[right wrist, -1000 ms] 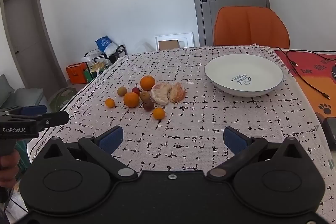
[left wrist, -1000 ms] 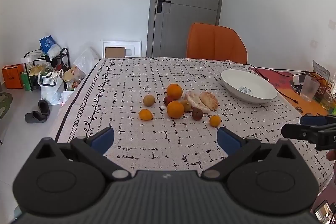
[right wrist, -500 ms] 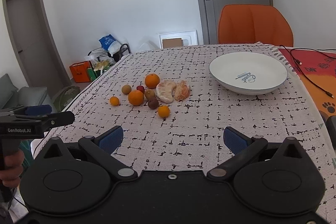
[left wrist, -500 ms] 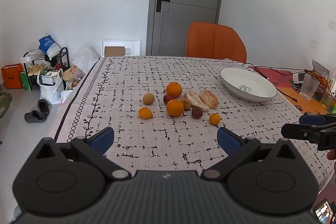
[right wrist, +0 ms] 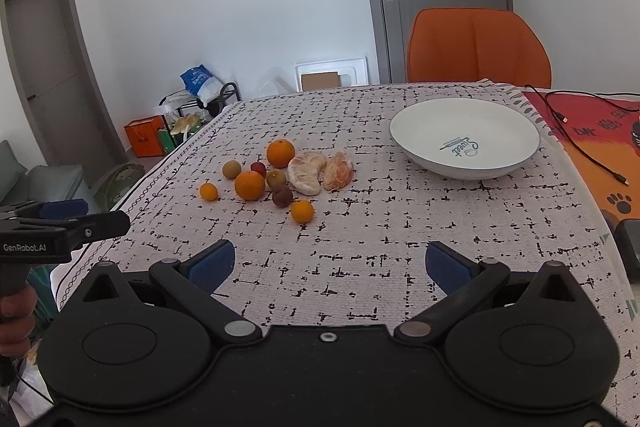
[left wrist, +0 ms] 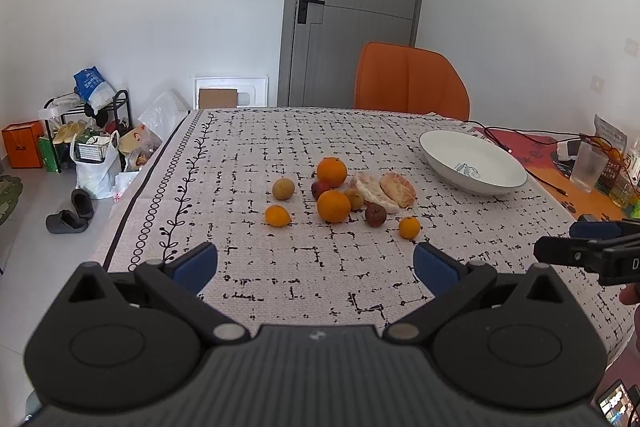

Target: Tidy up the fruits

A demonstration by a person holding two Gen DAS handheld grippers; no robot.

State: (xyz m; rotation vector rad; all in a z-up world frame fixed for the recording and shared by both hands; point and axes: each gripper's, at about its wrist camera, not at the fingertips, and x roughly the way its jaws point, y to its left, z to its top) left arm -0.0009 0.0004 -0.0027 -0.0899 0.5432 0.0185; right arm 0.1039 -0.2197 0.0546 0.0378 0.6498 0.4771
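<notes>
A cluster of fruit lies mid-table: two big oranges [left wrist: 333, 205] [right wrist: 249, 185], small tangerines [left wrist: 409, 227] [right wrist: 302, 211], brown and red small fruits, and two peeled citrus pieces [left wrist: 397, 189] [right wrist: 306, 173]. An empty white bowl [left wrist: 472, 163] [right wrist: 464, 137] stands to their right. My left gripper [left wrist: 316, 265] is open and empty, hovering over the near table edge, short of the fruit. My right gripper [right wrist: 327, 263] is also open and empty, near the front edge. Each gripper shows at the side of the other's view.
The table has a patterned cloth [left wrist: 248, 155]. An orange chair [left wrist: 410, 83] stands at the far side. Cables, a glass [left wrist: 587, 167] and an orange mat [right wrist: 600, 147] lie at the right. Bags, a rack and slippers sit on the floor at the left.
Both grippers have drifted slightly, the right one moving a little closer to the fruit and bowl. Both stay open and empty. The fruit has not moved.
</notes>
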